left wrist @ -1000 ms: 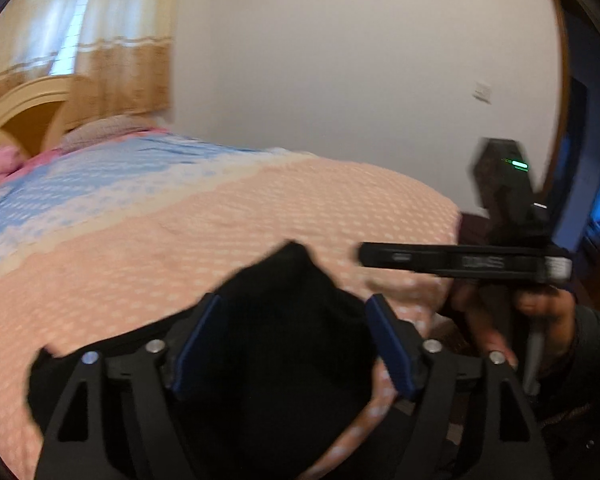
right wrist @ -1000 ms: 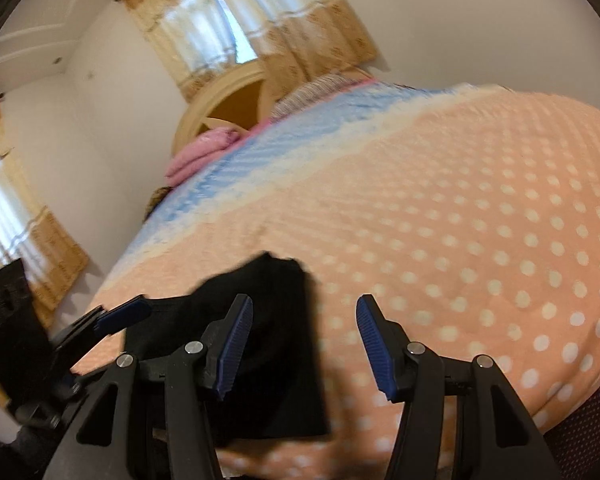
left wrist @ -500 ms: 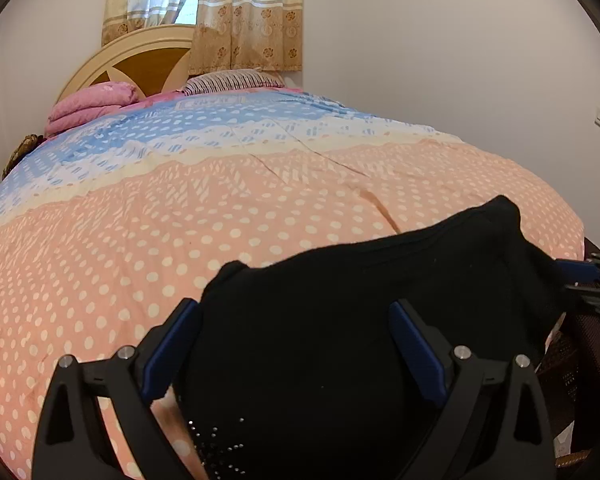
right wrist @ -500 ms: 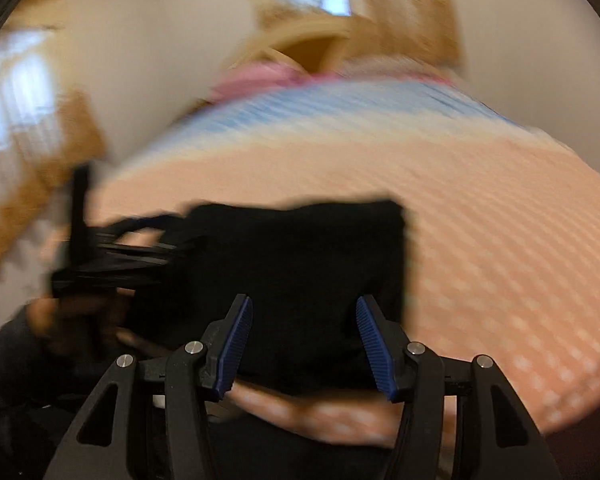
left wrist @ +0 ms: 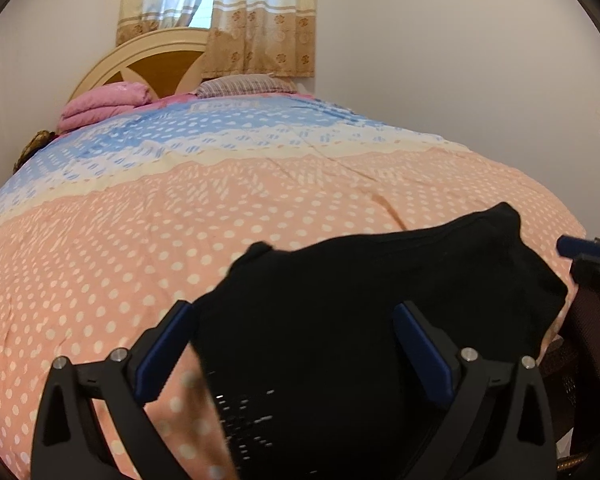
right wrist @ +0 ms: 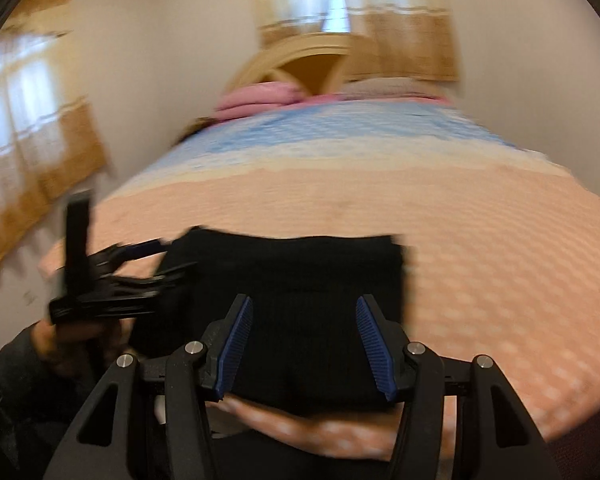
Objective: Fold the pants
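Observation:
The black pants [left wrist: 372, 304] lie folded into a compact block at the near edge of the bed; they also show in the right wrist view [right wrist: 296, 284]. My left gripper [left wrist: 296, 344] is open, its blue pads apart over the near part of the pants, holding nothing. My right gripper [right wrist: 304, 344] is open above the near edge of the pants. The left gripper shows in the right wrist view [right wrist: 140, 264] at the pants' left side. A blue fingertip [left wrist: 576, 246] of the right gripper shows at the right edge of the left wrist view.
The bed [left wrist: 180, 220] has a peach and blue polka-dot cover. Pink folded bedding [left wrist: 104, 104] and a pillow [left wrist: 244, 84] lie by the wooden headboard [left wrist: 160, 64]. A white wall runs along the right. A dark chair [left wrist: 592, 340] stands at the bed's right corner.
Both cameras have swung toward the headboard. The pants went from a loose bunch to a flat folded block. Both grippers stayed open.

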Tool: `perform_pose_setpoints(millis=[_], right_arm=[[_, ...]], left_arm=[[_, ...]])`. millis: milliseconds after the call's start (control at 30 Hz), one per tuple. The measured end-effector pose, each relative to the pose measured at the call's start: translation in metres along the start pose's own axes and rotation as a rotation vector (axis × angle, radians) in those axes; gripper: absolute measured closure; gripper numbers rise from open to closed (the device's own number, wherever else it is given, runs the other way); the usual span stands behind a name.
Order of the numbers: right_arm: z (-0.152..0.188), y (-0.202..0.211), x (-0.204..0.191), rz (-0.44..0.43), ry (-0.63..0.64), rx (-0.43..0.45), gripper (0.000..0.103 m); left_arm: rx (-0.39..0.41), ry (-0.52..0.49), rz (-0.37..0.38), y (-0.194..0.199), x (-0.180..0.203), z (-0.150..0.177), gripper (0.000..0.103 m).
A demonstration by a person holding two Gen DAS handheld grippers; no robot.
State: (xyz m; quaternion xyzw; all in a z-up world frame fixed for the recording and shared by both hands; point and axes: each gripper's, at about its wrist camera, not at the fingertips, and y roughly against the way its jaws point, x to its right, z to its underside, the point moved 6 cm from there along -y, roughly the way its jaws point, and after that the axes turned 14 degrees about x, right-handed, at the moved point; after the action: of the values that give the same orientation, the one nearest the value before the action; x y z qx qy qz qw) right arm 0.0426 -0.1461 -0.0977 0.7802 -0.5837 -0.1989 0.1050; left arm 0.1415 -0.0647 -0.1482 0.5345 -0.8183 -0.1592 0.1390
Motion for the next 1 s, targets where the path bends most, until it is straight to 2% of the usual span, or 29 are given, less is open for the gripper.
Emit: perform_pose_setpoints(millis=[100, 167, 267, 400, 467, 533, 633, 700, 867, 1000], right_arm=[[0.012, -0.02, 0.008, 0.019, -0.031, -0.047, 0.047], [0.024, -0.03, 0.025, 0.077, -0.058, -0.092, 0.047], [0.029, -0.036, 0.041, 0.049, -0.128, -0.105, 0.047], [0.032, -0.036, 0.035, 0.053, -0.1, -0.108, 0.047], [0.031, -0.03, 0.037, 0.046, -0.105, -0.096, 0.047], [0.021, -0.016, 0.041, 0.036, -0.135, -0.042, 0.047], [0.006, 0.001, 0.055, 0.068, -0.145, 0.033, 0.047], [0.004, 0.004, 0.067, 0.083, -0.181, 0.038, 0.047], [0.015, -0.008, 0.094, 0.102, -0.303, -0.004, 0.047], [0.033, -0.024, 0.097, 0.107, -0.308, -0.086, 0.047]], left_arm=[[-0.01, 0.025, -0.016, -0.001, -0.009, 0.003, 0.0], [-0.021, 0.037, -0.021, -0.004, -0.013, 0.005, 0.0], [-0.055, 0.063, -0.016, -0.012, -0.018, 0.013, 0.0], [-0.067, 0.103, 0.002, -0.015, -0.021, 0.018, 0.0], [-0.074, 0.114, 0.01, -0.014, -0.022, 0.019, 0.0], [-0.074, 0.11, 0.013, -0.01, -0.023, 0.018, 0.0], [-0.059, 0.095, 0.014, 0.002, -0.025, 0.02, 0.0], [-0.06, 0.107, 0.019, 0.006, -0.028, 0.023, 0.0], [-0.067, 0.138, 0.028, 0.003, -0.031, 0.028, 0.0], [-0.077, 0.119, 0.036, -0.001, -0.025, 0.03, 0.0]])
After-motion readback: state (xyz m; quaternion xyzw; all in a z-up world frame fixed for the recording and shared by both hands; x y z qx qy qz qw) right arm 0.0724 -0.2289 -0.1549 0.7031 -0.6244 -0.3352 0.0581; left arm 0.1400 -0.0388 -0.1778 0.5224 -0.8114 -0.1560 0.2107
